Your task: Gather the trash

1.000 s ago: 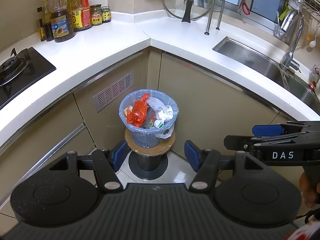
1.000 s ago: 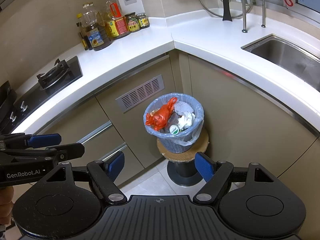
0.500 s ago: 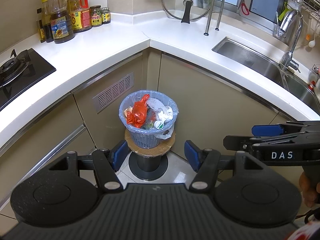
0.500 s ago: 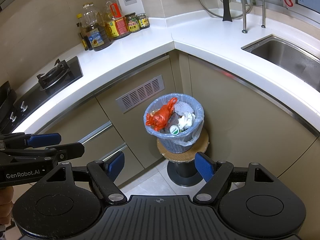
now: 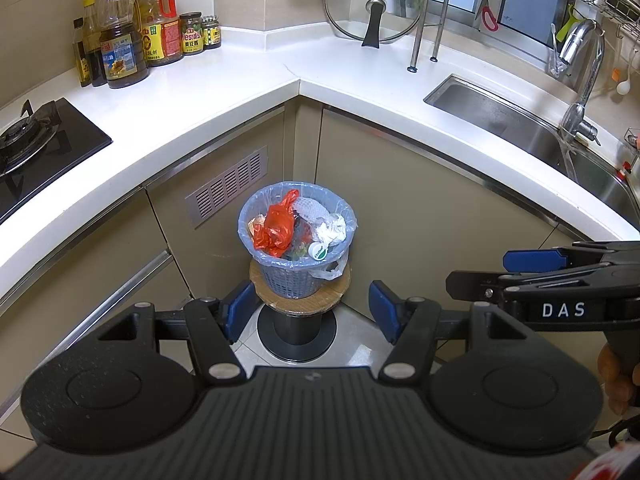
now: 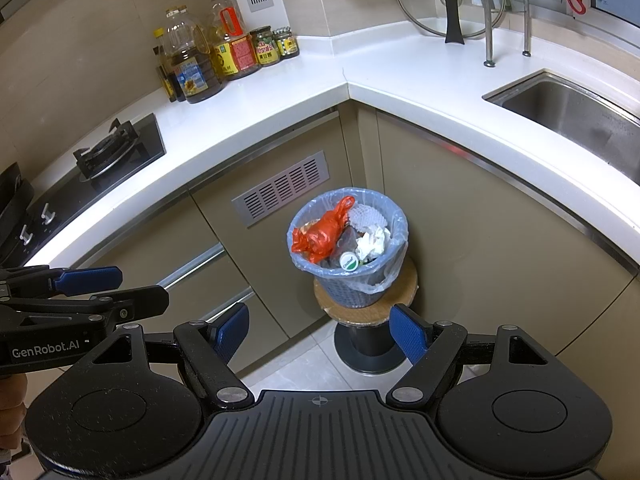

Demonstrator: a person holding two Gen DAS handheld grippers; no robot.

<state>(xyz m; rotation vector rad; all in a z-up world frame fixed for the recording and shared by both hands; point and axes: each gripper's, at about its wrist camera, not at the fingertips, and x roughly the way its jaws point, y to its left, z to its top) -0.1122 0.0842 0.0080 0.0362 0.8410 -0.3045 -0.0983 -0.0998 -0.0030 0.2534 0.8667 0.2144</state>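
Both the left tongs [image 5: 307, 312] and right tongs [image 6: 320, 330] gape empty, well short of the full blue-lined grey plastic wastebasket [image 5: 298, 276] on its round wooden stool [image 5: 300, 300].

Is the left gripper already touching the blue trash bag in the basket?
Apart. In the right wrist view the left gripper hangs well to the left of the blue trash bag, with cabinet front visible between them, and its jaws stand open with nothing between them.
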